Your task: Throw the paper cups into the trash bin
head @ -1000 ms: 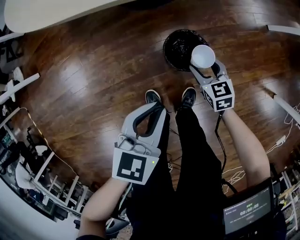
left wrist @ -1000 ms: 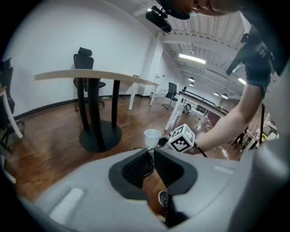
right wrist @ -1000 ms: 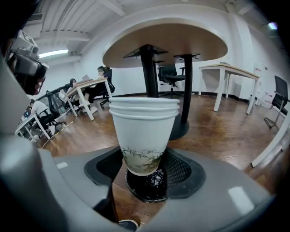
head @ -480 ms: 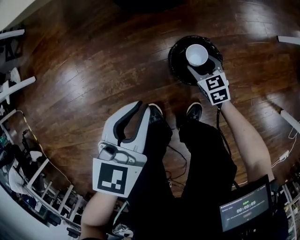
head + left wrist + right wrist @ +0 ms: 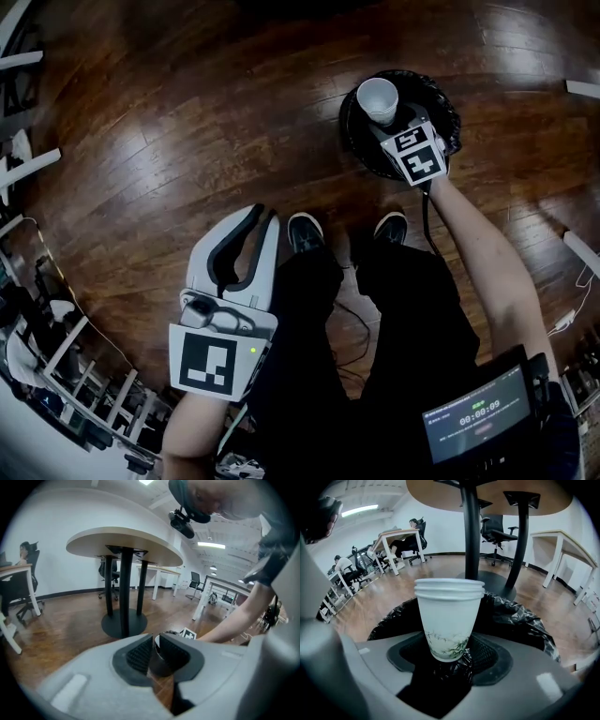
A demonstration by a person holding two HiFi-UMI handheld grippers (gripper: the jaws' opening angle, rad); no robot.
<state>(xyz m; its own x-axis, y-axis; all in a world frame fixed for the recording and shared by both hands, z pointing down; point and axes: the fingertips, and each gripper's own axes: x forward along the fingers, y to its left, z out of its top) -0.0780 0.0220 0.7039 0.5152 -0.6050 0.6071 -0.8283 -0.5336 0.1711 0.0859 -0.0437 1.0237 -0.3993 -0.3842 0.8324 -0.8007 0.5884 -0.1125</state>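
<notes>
A stack of white paper cups [image 5: 378, 97] with a green leaf print [image 5: 449, 620] stands upright between the jaws of my right gripper [image 5: 386, 117], which is shut on its lower part [image 5: 447, 654]. The cups hang just above the mouth of the round trash bin [image 5: 448, 105], lined with a black bag [image 5: 512, 617]. My left gripper [image 5: 255, 216] is low at the left beside the person's leg. Its jaws are closed together with nothing between them [image 5: 153, 649]. Beyond its tips the right gripper's marker cube [image 5: 188, 633] and the person's arm [image 5: 232, 620] show.
The bin stands on a dark wood floor just ahead of the person's shoes [image 5: 306, 231]. A round table [image 5: 124, 550] on a black pedestal [image 5: 471, 536] rises behind the bin. Desks, office chairs and seated people [image 5: 342, 564] lie further off.
My right gripper has come down with the cups from above the bin's near rim to just over its mouth. My left gripper has sunk and drifted left.
</notes>
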